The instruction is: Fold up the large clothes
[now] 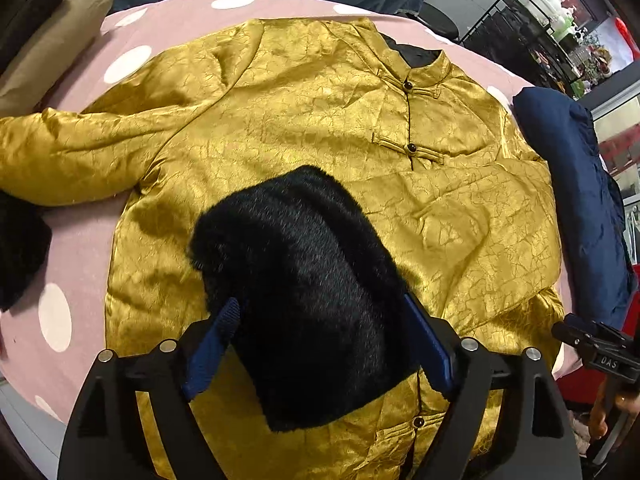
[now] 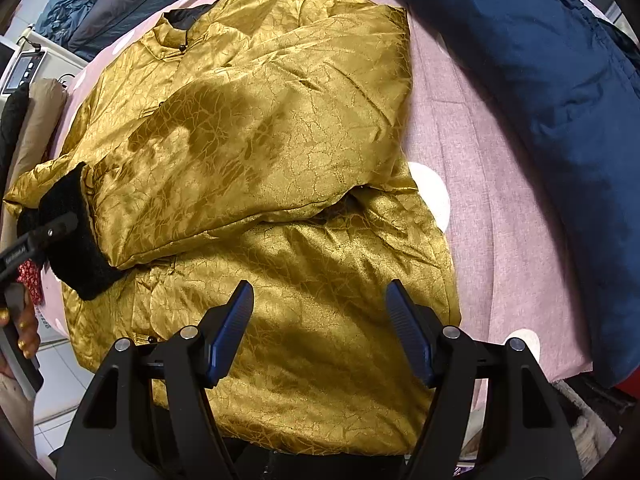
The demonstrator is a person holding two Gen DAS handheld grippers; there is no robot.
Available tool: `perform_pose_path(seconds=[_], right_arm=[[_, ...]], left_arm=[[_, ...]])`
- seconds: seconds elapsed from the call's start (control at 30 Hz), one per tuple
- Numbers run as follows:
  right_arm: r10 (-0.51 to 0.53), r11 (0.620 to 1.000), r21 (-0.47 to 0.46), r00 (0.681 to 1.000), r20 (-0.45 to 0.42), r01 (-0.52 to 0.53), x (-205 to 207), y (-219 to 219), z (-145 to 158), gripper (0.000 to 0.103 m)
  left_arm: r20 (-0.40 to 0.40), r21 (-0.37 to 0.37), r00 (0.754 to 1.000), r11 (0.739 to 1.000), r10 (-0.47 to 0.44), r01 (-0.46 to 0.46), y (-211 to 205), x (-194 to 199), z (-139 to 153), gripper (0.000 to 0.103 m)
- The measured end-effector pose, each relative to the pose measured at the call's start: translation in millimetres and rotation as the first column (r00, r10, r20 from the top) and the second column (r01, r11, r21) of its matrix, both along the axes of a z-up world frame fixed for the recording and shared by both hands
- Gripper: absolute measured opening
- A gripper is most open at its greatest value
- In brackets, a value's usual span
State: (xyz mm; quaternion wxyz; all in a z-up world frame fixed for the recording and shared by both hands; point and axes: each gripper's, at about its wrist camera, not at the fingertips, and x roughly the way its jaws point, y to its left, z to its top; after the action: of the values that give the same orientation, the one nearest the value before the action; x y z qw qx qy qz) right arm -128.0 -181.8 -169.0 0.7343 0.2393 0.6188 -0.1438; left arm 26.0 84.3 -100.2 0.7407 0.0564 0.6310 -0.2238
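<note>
Black fur fills the near part of the left wrist view: the cuff (image 1: 308,292) of a folded-over sleeve sits between the fingers of the left gripper (image 1: 320,320), whose blue pads press into it on both sides, clamped on it. In the right wrist view the right gripper (image 2: 320,320) hovers over the lower body of the gold jacket (image 2: 288,168) with its fingers spread apart and nothing between them. That jacket lies front-up on a pink cloth with white dots (image 2: 472,152), one sleeve (image 2: 240,168) folded across its chest, the fur cuff at the sleeve's end. Its other sleeve (image 1: 72,152) stretches out sideways. Farther off, the stand collar (image 1: 424,74) and knot buttons show. A navy padded garment (image 2: 540,80) lies beside the jacket, apart from it.
</note>
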Motion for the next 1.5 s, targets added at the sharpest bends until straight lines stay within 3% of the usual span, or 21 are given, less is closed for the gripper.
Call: perform_pose_path(seconds=[0.23, 0.33, 0.4, 0.5, 0.63, 0.77, 0.83, 0.93, 1.07, 1.2, 1.33, 1.4, 1.5], right_arm=[[0.020, 1.000, 0.004, 1.000, -0.010, -0.020, 4.7, 2.6, -3.2, 0.069], [0.028, 1.000, -0.001, 1.000, -0.013, -0.028, 5.5, 4.3, -3.4, 0.069], [0.028, 1.000, 0.002, 0.999, -0.017, -0.028, 5.0, 3.3, -3.9, 0.069], [0.015, 1.000, 0.012, 1.000, -0.023, -0.015, 1.8, 0.3, -5.6, 0.069], [-0.041, 0.997, 0.068, 0.999, -0.004, 0.041, -5.3, -10.8, -8.8, 0.069], [-0.177, 0.962, 0.221, 0.983, 0.050, 0.162, -14.2, -31.6, -15.0, 0.069], [-0.196, 0.966, 0.183, 0.979, 0.059, 0.183, -14.1, -36.2, -14.4, 0.069], [-0.140, 0.985, 0.113, 0.988, 0.063, 0.132, -2.8, -37.8, -11.6, 0.069], [-0.215, 0.967, 0.162, 0.971, 0.108, 0.196, 6.6, -59.9, -8.2, 0.069], [-0.262, 0.958, 0.148, 0.959, 0.111, 0.245, 17.2, -80.5, -3.7, 0.069], [-0.255, 0.963, 0.126, 0.960, 0.120, 0.240, 20.2, -84.3, 4.0, 0.069], [-0.235, 0.969, 0.101, 0.966, 0.111, 0.224, 20.0, -81.7, 4.0, 0.069], [-0.223, 0.973, 0.084, 0.971, 0.088, 0.216, 18.1, -78.8, -2.3, 0.069]], left_arm=[[-0.066, -0.031, 0.998, 0.999, 0.023, -0.025, 7.0, -15.3, -19.5, 0.079], [-0.074, -0.038, 0.997, 0.999, 0.006, -0.008, -1.9, -22.8, -25.9, 0.053], [-0.074, -0.051, 0.997, 0.999, -0.017, 0.013, -9.7, -26.3, -24.0, 0.029], [-0.003, -0.032, 0.997, 0.996, -0.080, 0.080, -26.3, -27.7, -5.3, 0.015], [0.081, -0.068, 0.992, 0.992, -0.098, 0.104, -37.9, -16.5, 36.8, 0.012], [0.213, -0.122, 0.973, 0.986, -0.083, 0.111, -47.2, 7.0, 95.9, 0.012], [0.270, -0.136, 0.960, 0.984, -0.075, 0.115, -54.9, 22.2, 125.4, 0.012], [0.337, -0.149, 0.936, 0.976, -0.100, 0.157, -72.6, 36.3, 157.2, 0.012], [0.404, -0.123, 0.899, 0.964, -0.169, 0.237, -105.3, 43.6, 183.8, 0.012], [0.472, -0.063, 0.848, 0.950, -0.241, 0.305, -141.8, 48.6, 199.9, 0.012], [0.422, -0.054, 0.883, 0.966, -0.207, 0.252, -139.8, 71.6, 181.7, 0.012], [0.398, -0.012, 0.896, 0.975, -0.198, 0.221, -127.7, 77.9, 162.0, 0.011], [0.290, 0.047, 0.944, 0.988, -0.156, 0.149, -102.7, 91.6, 110.5, 0.012]])
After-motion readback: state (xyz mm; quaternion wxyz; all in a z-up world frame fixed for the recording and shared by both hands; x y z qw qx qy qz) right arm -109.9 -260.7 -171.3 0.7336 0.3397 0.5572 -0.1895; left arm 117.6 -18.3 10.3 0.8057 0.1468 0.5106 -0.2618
